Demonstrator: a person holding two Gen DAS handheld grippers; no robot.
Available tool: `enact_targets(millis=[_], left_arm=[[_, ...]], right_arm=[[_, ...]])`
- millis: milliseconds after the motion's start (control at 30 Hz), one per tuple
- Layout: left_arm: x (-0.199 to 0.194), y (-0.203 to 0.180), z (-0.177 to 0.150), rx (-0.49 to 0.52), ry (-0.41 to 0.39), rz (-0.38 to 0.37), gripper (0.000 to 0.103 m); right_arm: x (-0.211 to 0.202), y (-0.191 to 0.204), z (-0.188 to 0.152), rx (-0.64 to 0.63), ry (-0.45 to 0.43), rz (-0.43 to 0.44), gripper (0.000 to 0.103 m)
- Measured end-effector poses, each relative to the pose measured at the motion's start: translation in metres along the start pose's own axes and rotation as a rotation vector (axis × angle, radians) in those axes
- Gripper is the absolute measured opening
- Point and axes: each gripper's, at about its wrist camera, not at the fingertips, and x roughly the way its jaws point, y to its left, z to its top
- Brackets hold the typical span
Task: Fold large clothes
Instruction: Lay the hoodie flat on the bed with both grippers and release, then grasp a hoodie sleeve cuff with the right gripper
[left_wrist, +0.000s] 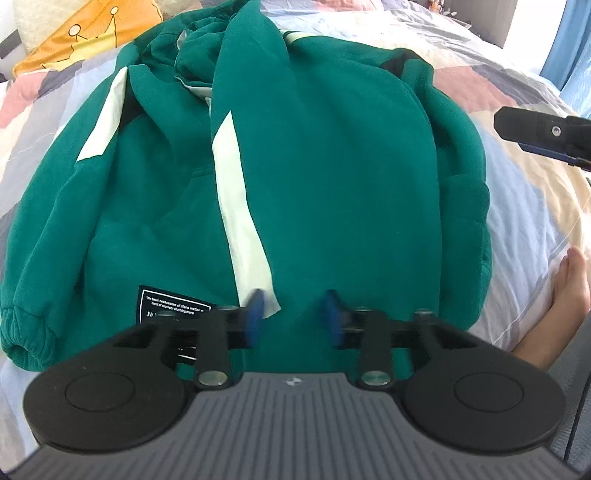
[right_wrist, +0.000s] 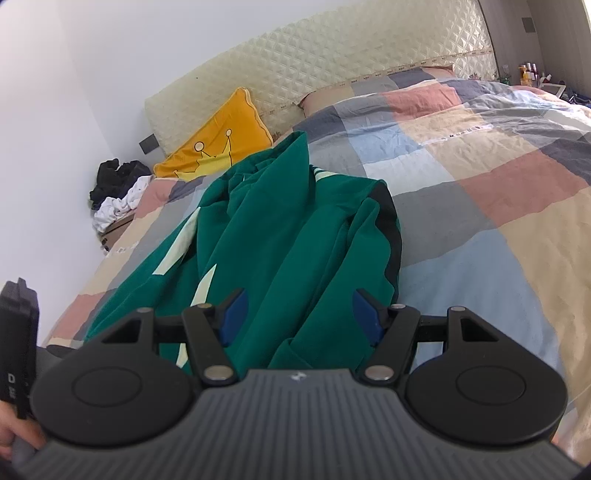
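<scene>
A green hoodie (left_wrist: 314, 177) with pale stripes and a black label (left_wrist: 173, 304) lies on the bed with its sleeves folded in. My left gripper (left_wrist: 293, 317) points down at its near hem. The blue pads stand a narrow gap apart, with flat green cloth showing between them and no visible pinch. My right gripper (right_wrist: 299, 317) hovers over the hoodie (right_wrist: 295, 240) near its right edge. Its jaws are wide apart and hold nothing. One right finger (left_wrist: 535, 129) shows at the right edge of the left wrist view.
The bed has a patchwork quilt (right_wrist: 480, 192) and a padded cream headboard (right_wrist: 314, 66). A yellow cushion (right_wrist: 218, 136) leans at its head. A pile of dark and white clothes (right_wrist: 118, 192) sits beside the bed. A person's hand (left_wrist: 569, 288) rests on the quilt at right.
</scene>
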Motion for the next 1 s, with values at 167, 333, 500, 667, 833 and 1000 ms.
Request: enact_targets(millis=[167, 333, 500, 667, 833, 1000], left_arm=[[-0.016, -0.001, 0.009, -0.020, -0.055, -0.034, 0.005], [-0.052, -0.001, 0.035, -0.078, -0.146, -0.136, 0.004], [-0.065, -0.003, 0.072, -0.167, -0.215, -0.268, 0.003], [-0.046, -0.022, 0.099, -0.166, -0.243, -0.320, 0.003], [-0.009, -0.017, 0.099, -0.207, -0.213, -0.328, 0.004], [-0.002, 0.004, 0.091, -0.268, -0.212, -0.374, 0.004]], right_arm=[[-0.001, -0.001, 0.000, 0.006, 0.005, 0.005, 0.066], [0.000, -0.002, 0.000, 0.014, 0.005, 0.008, 0.066], [-0.001, -0.002, 0.000, 0.028, -0.002, -0.001, 0.066], [0.000, -0.010, 0.000, 0.068, 0.001, -0.021, 0.066], [0.008, -0.018, -0.001, 0.106, 0.031, -0.018, 0.066], [0.012, -0.017, -0.002, 0.095, 0.036, 0.048, 0.067]])
